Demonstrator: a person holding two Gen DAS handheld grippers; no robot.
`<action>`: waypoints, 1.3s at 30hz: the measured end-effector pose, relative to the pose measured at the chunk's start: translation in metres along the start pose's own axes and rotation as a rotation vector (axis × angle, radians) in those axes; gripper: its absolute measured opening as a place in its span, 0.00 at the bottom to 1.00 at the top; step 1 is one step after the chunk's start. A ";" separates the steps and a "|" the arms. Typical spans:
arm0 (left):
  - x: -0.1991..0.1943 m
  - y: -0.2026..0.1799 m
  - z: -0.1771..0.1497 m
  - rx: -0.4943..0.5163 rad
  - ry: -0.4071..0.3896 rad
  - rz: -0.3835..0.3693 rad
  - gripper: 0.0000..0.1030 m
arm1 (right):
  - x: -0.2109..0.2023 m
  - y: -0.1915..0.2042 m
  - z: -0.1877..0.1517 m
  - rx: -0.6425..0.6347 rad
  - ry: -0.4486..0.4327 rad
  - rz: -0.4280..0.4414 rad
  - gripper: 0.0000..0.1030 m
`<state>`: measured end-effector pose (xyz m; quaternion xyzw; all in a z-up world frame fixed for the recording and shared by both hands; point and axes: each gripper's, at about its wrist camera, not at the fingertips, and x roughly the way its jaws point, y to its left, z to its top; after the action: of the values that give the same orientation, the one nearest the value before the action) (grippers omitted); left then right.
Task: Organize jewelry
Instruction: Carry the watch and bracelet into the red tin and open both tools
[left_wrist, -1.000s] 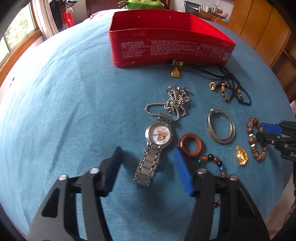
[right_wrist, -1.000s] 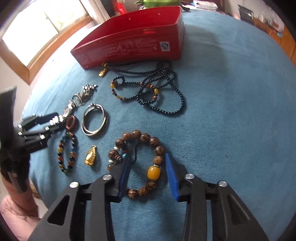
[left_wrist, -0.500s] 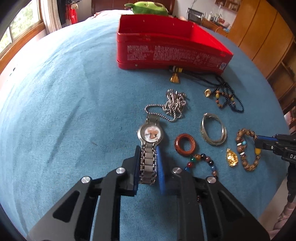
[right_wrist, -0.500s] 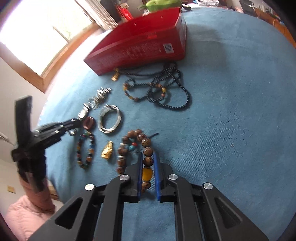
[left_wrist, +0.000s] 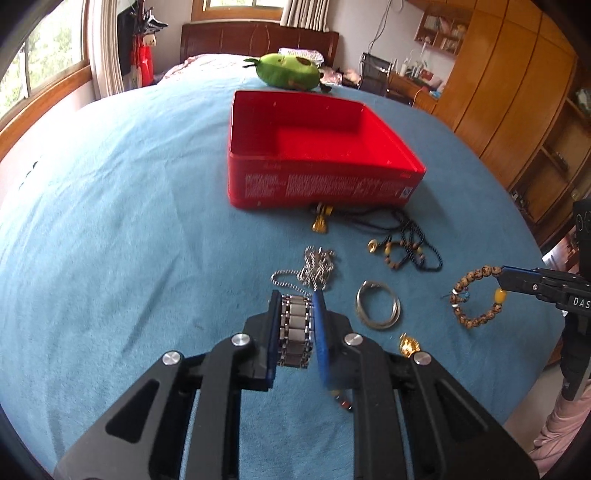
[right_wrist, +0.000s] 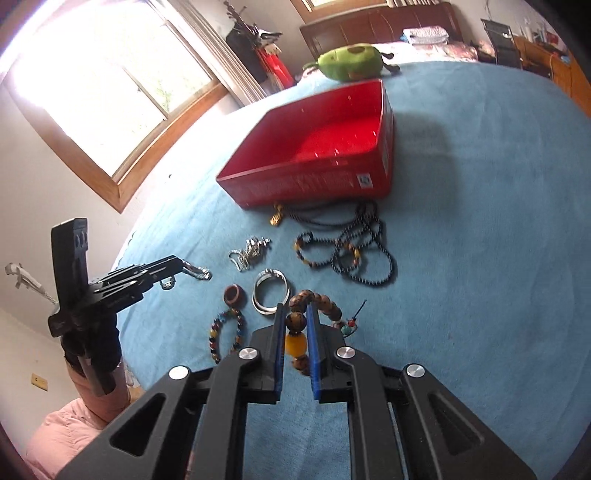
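Both tongs lifted: watch (left_wrist: 295, 334) face hidden, bead bracelet (right_wrist: 314, 314) partly hidden.

left gripper (left_wrist: 295, 325) clamped on steel watch band (left_wrist: 294, 334). right gripper (left_wrist: 499, 281) at far right pinching wooden bead bracelet (left_wrist: 476, 297), lifted. red tin (left_wrist: 321, 184) open, w/ silver chain (left_wrist: 314, 271), bangle (left_wrist: 378, 309), gold pendant (left_wrist: 408, 345) on blue cloth (left_wrist: 129, 221).

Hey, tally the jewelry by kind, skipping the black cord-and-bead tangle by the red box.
Watch: 1
Silver chain: 1
Silver bangle: 1
Brown ring: 1
Gold charm: 1
Bead bracelets: 2, wooden bracelet and multicoloured bracelet
Total: 7
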<state>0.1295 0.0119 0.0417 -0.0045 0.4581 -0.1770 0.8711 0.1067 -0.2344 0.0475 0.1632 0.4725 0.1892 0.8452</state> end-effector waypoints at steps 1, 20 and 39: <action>0.001 -0.003 0.003 0.003 -0.005 -0.004 0.15 | 0.004 0.004 0.001 -0.005 -0.005 -0.003 0.11; 0.021 -0.029 0.141 0.030 -0.123 0.003 0.15 | 0.006 0.033 0.140 -0.094 -0.141 -0.005 0.11; 0.166 0.014 0.196 -0.056 0.004 0.028 0.15 | 0.162 -0.037 0.198 0.031 -0.060 -0.044 0.11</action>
<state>0.3765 -0.0575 0.0212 -0.0221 0.4648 -0.1519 0.8720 0.3614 -0.2095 0.0108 0.1716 0.4536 0.1581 0.8602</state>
